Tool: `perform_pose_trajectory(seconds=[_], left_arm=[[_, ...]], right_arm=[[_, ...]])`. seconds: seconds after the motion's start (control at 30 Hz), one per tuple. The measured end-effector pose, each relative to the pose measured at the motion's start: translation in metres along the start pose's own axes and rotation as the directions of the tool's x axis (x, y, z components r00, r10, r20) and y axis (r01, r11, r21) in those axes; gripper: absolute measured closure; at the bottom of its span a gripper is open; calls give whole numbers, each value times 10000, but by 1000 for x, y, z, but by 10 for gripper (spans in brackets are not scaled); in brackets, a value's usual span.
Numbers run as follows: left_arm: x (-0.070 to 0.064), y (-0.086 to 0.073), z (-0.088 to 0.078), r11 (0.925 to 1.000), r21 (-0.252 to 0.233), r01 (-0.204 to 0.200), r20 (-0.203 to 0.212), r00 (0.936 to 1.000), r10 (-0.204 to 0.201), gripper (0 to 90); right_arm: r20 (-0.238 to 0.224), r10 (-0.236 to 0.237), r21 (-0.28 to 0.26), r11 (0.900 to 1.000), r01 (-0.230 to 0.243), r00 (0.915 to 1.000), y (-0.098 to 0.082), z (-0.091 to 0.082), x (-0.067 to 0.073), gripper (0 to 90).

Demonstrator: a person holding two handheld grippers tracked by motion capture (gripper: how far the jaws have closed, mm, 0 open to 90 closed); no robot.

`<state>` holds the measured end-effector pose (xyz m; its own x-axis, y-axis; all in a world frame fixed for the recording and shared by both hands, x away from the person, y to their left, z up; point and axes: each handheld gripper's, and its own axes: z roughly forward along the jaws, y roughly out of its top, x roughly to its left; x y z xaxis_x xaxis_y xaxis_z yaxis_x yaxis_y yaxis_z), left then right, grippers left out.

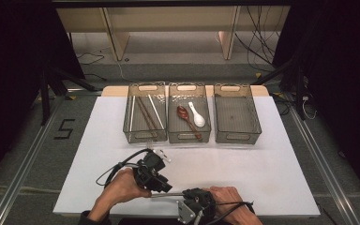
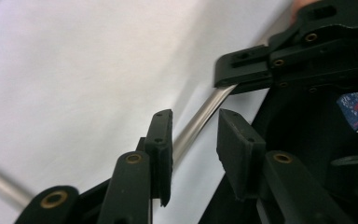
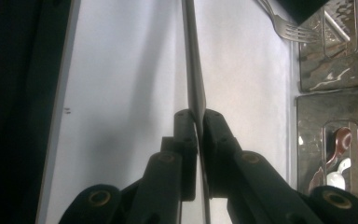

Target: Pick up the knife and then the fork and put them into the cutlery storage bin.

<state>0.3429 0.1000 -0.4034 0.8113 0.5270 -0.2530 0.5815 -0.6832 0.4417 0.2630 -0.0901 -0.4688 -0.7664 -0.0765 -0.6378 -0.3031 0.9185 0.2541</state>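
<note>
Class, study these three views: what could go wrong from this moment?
1. The right gripper clamps the fork by its thin handle alone; the long tined end could pivot or slip.
2. The left gripper has its jaws open around the handle, giving no support, and could knock it when drawing away.

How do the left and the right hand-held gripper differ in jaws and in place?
The left hand-held gripper has its jaws apart around the metal handle and does not press it, while the right hand-held gripper is clamped on it. The left one sits farther up the table, the right one at its near edge. Both are black.
</note>
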Motion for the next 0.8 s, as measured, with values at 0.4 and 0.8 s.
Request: perform_pose_trajectory(seconds=[0.4, 0.8], left_arm=[[28, -14, -34, 9876, -1295, 886, -431, 9946, -949, 576], [32, -21, -36, 9750, -1892, 1162, -661, 9892, -1307, 457]], right_arm=[[408, 630, 97, 9979, -634, 9972, -13, -9, -18, 890], [1102, 2689, 167, 9621, -2723, 9569, -48, -28, -53, 890]])
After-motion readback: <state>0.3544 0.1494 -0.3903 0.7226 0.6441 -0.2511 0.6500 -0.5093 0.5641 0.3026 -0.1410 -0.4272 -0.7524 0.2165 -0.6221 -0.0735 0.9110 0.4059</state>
